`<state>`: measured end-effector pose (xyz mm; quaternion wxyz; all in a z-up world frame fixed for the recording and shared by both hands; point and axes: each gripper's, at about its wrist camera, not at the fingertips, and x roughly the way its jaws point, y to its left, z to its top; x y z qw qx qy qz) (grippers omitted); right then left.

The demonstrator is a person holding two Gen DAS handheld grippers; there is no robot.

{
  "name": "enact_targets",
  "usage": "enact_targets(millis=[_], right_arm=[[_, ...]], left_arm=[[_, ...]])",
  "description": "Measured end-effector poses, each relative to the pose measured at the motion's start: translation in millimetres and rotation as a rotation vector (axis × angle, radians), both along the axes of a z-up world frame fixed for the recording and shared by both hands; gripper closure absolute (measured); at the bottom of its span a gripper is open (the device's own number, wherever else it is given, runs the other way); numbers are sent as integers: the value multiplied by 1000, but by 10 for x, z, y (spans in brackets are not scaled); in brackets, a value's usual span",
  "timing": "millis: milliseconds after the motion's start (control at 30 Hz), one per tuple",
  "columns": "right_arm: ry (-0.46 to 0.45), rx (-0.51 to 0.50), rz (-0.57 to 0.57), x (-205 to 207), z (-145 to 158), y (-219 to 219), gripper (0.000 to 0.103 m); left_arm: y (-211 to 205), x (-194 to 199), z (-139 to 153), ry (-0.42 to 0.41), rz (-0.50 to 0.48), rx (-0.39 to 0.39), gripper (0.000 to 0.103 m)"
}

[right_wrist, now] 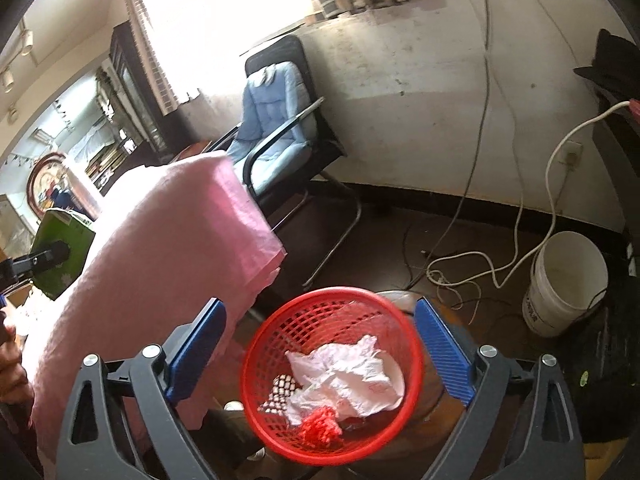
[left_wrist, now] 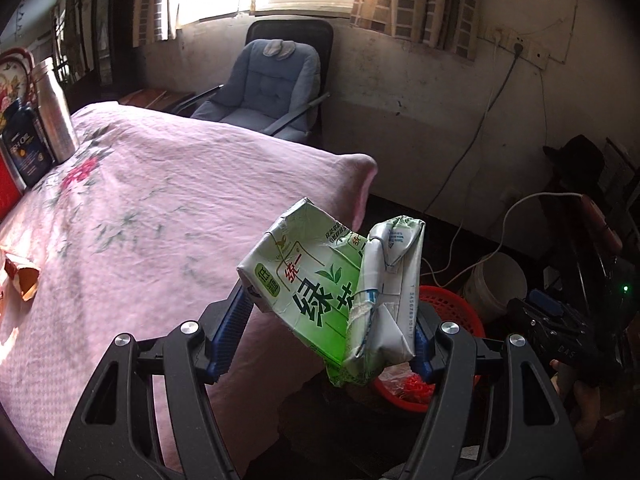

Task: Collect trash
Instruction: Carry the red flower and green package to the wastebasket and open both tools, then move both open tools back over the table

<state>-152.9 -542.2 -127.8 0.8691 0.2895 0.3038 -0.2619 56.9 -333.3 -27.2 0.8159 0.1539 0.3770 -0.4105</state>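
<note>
My left gripper [left_wrist: 332, 312] is shut on a crushed green and white tea carton [left_wrist: 320, 280], held in the air past the table's corner. The carton also shows at the far left of the right wrist view [right_wrist: 60, 256]. A red mesh basket [right_wrist: 256, 344] stands on the floor below my right gripper [right_wrist: 320, 344], which is open and empty above it. The basket holds crumpled white paper [right_wrist: 344, 376] and a red scrap [right_wrist: 320, 428]. Part of the basket [left_wrist: 448, 304] shows behind the carton in the left wrist view. The right gripper appears there too [left_wrist: 560, 320].
A table with a pink floral cloth [left_wrist: 140, 208] fills the left. On it stand a steel bottle [left_wrist: 56, 120], a dark blue bottle [left_wrist: 24, 144] and a torn brown paper scrap [left_wrist: 22, 276]. A blue-cushioned chair [left_wrist: 276, 88], a white bucket [right_wrist: 564, 284] and loose cables [right_wrist: 480, 264] lie beyond.
</note>
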Motion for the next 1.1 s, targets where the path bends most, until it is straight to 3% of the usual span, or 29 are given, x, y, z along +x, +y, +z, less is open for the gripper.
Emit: enact_targets(millis=[333,600,767,833,933,1100], right_arm=[[-18,10,-57,-82,-60,-209,6],[-26,20,-99,-162,-98,-334,6],[-40,32,-125,-221,-111,-389,6],[-43,35,-125,-224,-118,-390,6],[-43,32,-120,-213,-117,-364,6],[-47,31,-110,-193,-98,-328,6]], left_arm=[[-502,-257,-174,-12,-102,39,37],[-953,-434,-489,31,-197,100,36],[-1219,-546,-728,67,-239,164,32],[-1261,-589,-750,71,-250,169,25],[-1239,-651,-677,45,-256,151,16],[-1141,-672,-582,22,-234,131,14]])
